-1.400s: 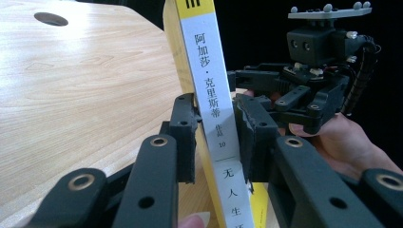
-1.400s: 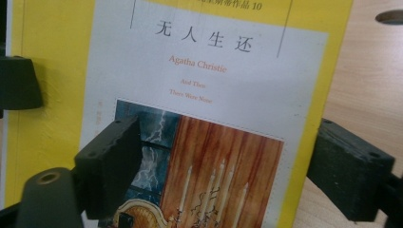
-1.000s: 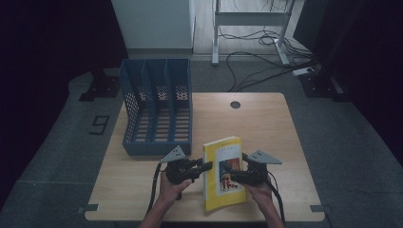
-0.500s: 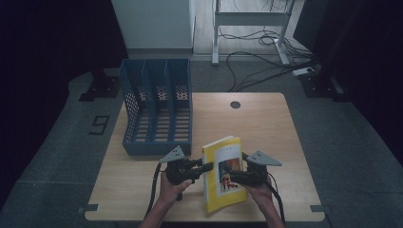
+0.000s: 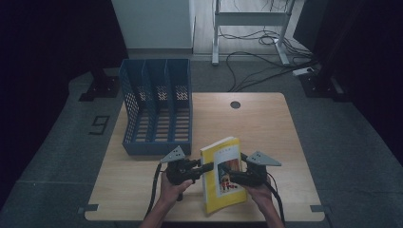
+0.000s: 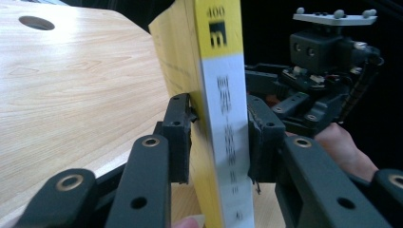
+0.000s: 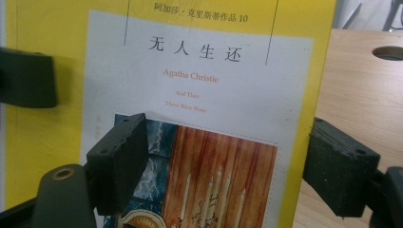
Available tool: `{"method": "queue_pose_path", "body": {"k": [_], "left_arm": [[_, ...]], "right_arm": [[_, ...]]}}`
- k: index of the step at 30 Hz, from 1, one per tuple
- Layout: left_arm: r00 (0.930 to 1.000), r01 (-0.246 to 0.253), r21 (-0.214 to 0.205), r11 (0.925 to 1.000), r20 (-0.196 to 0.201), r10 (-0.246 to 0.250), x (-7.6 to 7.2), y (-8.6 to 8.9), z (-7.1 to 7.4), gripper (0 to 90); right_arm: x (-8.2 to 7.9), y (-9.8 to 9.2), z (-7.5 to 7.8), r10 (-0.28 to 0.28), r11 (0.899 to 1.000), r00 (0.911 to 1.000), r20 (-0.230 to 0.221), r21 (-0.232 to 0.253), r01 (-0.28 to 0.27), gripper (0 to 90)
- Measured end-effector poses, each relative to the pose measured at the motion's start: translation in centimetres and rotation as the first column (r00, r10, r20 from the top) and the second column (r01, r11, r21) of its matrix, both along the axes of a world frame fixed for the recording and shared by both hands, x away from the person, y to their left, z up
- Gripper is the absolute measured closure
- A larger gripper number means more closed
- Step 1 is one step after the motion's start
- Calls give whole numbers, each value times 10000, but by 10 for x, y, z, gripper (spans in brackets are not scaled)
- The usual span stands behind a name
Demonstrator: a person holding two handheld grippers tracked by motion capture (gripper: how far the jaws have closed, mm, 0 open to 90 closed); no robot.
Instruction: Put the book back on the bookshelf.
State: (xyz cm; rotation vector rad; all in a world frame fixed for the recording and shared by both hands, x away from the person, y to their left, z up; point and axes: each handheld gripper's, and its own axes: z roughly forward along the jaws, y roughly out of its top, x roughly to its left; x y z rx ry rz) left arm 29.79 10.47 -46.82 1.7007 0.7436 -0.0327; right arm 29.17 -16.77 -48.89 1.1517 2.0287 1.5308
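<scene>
1. Left tongs (image 6: 218,142) clamp the spine edge of the yellow book (image 6: 216,118); in the left gripper view one jaw presses each cover, spine running up between them.
2. Right tongs (image 7: 228,166) stand spread wide, one jaw in front of the book's front cover, the other off past the book's right edge over the surface; whether either jaw touches the book cannot be told.
3. In the high view the left tongs (image 5: 202,168) reach in from the left of the book (image 5: 223,173) and the right tongs (image 5: 235,175) from its right, a hand behind each.
4. Book is upright, tilted a bit, at the near middle of the wooden surface (image 5: 266,128); whether its lower edge rests on the wood cannot be told.
5. Cover seen in the right gripper view: white panel with Chinese title, "Agatha Christie", and a picture of candles on brown boards.
6. Spine in the left gripper view: yellow top with a black square logo, white band with print below.
7. Blue file rack (image 5: 159,107) with three slots sits at the far left of the surface, well apart from the book, slots empty.
8. Round cable hole (image 5: 235,104) in the surface near its far edge.
9. Grey three-cornered plate (image 5: 173,154) tops the left tongs body.
</scene>
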Motion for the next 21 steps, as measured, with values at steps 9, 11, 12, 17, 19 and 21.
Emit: {"method": "queue_pose_path", "body": {"k": [9, 11, 12, 17, 19, 21], "left_arm": [[9992, -371, 110, 9993, 144, 369, -1, 2, 1, 726], [9990, -404, 24, 9992, 169, 403, -1, 2, 1, 733], [9990, -406, -26, 9992, 196, 407, -1, 3, 1, 735], [9994, -275, -129, 9995, 222, 278, -1, 5, 2, 743], [9993, -220, -135, 9997, 297, 224, -1, 5, 2, 744], [9991, -189, -100, 9998, 374, 193, -2, 4, 3, 744]], "right_arm": [[-3, 3, 3, 220, 9997, 9993, 309, -153, -215, 218], [-4, 2, 3, 217, 9996, 9990, 388, -176, -210, 227], [-4, 2, 4, 213, 9997, 9989, 421, -162, -207, 230], [-4, 0, 6, 275, 9996, 9984, 487, -11, -275, 237], [-4, -1, 6, 263, 9996, 9985, 484, 69, -267, 234], [-4, -2, 7, 237, 9996, 9986, 483, 128, -244, 225]]}}
